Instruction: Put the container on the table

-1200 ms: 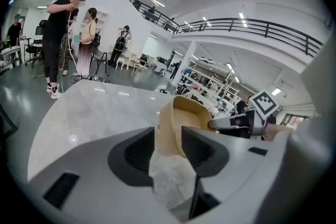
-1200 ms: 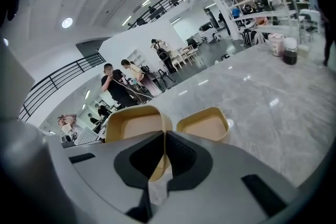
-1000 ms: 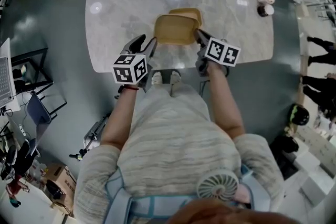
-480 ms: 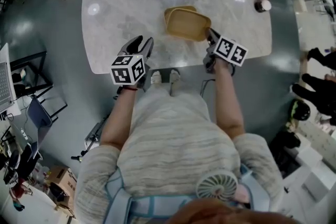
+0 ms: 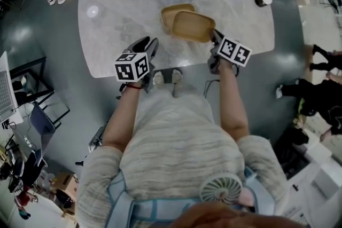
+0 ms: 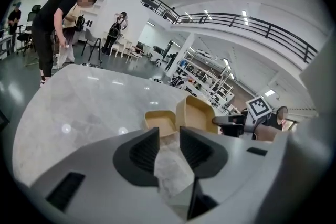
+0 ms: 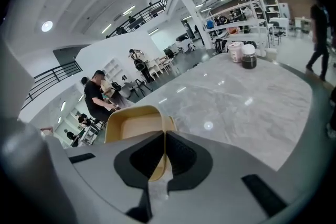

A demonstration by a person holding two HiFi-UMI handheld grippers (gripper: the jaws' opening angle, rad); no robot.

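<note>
Tan hinged container [image 5: 189, 25] pinched by one thin rim in right gripper [image 5: 214, 35] over grey marble table [image 5: 123, 18]: liable to twist loose. Left gripper [image 5: 148, 46] apart, just narrowing, empty.

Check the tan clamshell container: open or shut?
Open: the tan rectangular clamshell container shows two hollow halves spread side by side; the right claw pinches one rim.

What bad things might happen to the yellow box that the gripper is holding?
1. The right gripper pinches only the thin rim of the container, and the container is tilted. It might slip or twist out before it is down.
2. The other container lies right next to it on the table. Lowering the held one carelessly could bump that one or land on its edge.
</note>
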